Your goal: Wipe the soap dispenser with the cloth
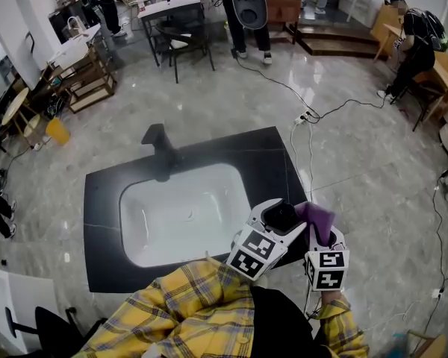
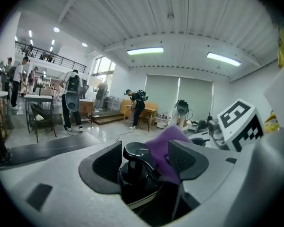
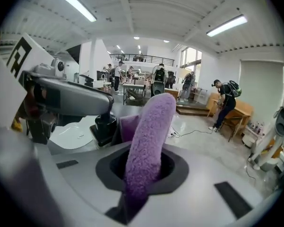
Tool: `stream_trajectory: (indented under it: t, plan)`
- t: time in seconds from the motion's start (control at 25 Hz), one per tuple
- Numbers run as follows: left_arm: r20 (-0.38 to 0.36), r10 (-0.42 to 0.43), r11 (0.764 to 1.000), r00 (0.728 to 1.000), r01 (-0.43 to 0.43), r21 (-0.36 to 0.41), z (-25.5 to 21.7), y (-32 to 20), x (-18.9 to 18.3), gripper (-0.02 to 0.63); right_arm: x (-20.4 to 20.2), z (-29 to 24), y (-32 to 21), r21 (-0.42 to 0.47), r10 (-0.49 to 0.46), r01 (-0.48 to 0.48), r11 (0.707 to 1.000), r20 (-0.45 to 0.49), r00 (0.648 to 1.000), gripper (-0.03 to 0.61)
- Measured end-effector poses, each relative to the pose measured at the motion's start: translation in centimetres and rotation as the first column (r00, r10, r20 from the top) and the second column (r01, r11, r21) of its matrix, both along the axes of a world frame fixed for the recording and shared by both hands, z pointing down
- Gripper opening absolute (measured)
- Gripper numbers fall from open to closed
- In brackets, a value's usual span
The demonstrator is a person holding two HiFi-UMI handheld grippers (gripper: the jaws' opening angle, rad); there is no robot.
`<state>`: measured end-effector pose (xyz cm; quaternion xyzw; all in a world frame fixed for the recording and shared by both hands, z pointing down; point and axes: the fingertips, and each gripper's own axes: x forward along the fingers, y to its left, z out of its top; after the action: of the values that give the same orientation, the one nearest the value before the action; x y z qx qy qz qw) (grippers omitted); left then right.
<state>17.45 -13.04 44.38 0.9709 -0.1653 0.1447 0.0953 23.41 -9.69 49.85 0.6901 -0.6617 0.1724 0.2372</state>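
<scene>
The black soap dispenser (image 1: 281, 216) stands at the right front corner of the black countertop (image 1: 231, 146). In the left gripper view its pump head (image 2: 136, 156) sits between the jaws of my left gripper (image 2: 144, 159), which stand open; the left pad (image 2: 106, 163) is clear of it. The purple cloth (image 1: 318, 219) rises just right of the dispenser, with my right gripper (image 1: 319, 237) shut on it. In the right gripper view the cloth (image 3: 149, 136) stands up as a fuzzy roll from the jaws, its far end lying against the dispenser (image 3: 104, 126).
A white sink basin (image 1: 138, 226) fills the middle of the countertop, with a black faucet (image 1: 158, 145) behind it. A cable and power strip (image 1: 305, 118) lie on the grey floor to the right. Tables, chairs and people stand far back.
</scene>
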Motion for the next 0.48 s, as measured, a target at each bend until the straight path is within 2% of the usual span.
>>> stream_trajectory:
  t: [0.12, 0.28, 0.4, 0.48]
  plan:
    - [0.092, -0.024, 0.999, 0.995, 0.020, 0.044, 2.3, -0.1, 0.3, 0.278, -0.1, 0.0, 0.2, 0.003, 0.006, -0.006, 1.000, 0.022, 1.000, 0.037]
    - [0.137, -0.062, 0.990, 0.989, 0.044, 0.131, 3.7, -0.7, 0.7, 0.278, 0.0, 0.1, 0.2, 0.004, 0.006, -0.006, 1.000, 0.024, 1.000, 0.037]
    - [0.156, -0.098, 0.992, 0.983, 0.083, 0.099, 5.2, -1.4, 0.3, 0.266, 0.0, 0.4, 0.3, 0.003, 0.006, -0.006, 1.000, 0.026, 1.000, 0.037]
    - [0.140, -0.104, 0.992, 0.985, 0.093, 0.083, 5.6, -1.6, -0.2, 0.212, -0.2, 0.4, 0.4, 0.005, 0.002, -0.002, 1.000, 0.025, 1.000, 0.037]
